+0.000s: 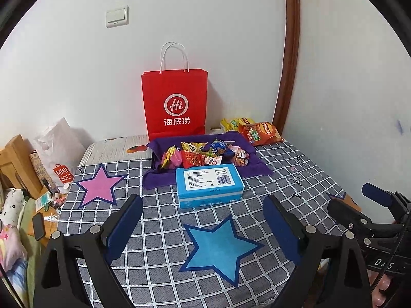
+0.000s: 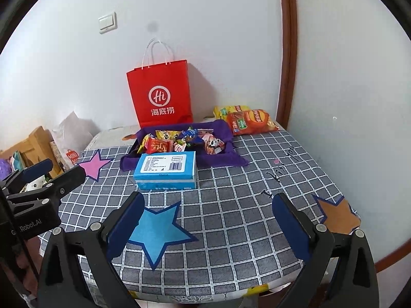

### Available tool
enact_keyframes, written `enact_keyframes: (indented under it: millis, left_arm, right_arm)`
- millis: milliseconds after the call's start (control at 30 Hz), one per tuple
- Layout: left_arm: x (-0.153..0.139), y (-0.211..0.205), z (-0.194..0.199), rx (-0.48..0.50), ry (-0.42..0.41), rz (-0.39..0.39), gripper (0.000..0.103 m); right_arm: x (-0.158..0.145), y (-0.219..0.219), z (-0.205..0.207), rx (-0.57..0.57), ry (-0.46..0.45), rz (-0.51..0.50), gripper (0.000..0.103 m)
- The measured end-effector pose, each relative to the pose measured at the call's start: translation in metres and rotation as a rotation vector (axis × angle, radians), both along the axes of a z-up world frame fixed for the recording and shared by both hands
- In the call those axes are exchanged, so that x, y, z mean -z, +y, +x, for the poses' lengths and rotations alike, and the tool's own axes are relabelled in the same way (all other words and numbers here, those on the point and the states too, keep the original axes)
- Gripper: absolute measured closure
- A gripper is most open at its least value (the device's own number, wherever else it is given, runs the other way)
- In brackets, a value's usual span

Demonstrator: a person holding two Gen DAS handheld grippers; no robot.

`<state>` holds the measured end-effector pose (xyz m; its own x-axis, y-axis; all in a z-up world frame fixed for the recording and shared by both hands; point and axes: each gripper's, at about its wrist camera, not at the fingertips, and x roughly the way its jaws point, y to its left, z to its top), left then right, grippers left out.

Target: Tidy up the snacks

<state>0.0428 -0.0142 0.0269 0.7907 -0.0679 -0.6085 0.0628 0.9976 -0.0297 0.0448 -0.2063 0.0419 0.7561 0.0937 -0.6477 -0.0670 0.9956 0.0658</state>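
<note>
I hold both grippers low over the near edge of the checked surface (image 2: 231,179). The left gripper (image 1: 203,220) has its jaws wide with nothing between them; the right gripper (image 2: 208,218) is the same.

At 12 o'clock, small wrapped snacks (image 1: 205,154) lie heaped in a tray lined with purple cloth (image 1: 257,166). Two larger chip bags (image 2: 250,120) lie outside it at 1 o'clock, against the wall. A red paper bag (image 1: 174,102) stands upright behind the tray.

I judge this fits either sorting under way or nearly done; the chip bags outside the tray are what remains loose.

A blue tissue box (image 1: 209,186) sits just before the tray, blocking a straight reach. Felt stars, blue (image 2: 156,231), pink (image 1: 99,186) and brown (image 2: 339,215), lie flat on the cloth.
</note>
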Motion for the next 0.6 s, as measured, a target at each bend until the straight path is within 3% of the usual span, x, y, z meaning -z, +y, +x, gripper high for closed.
enact_keyframes:
  millis: [600]
  left_arm:
    - [0.0035, -0.0023, -0.0024, 0.012, 0.01, -0.008, 0.009]
  right_arm:
    - [-0.0041, 0.0004, -0.0076, 0.001, -0.019, 0.003, 0.004]
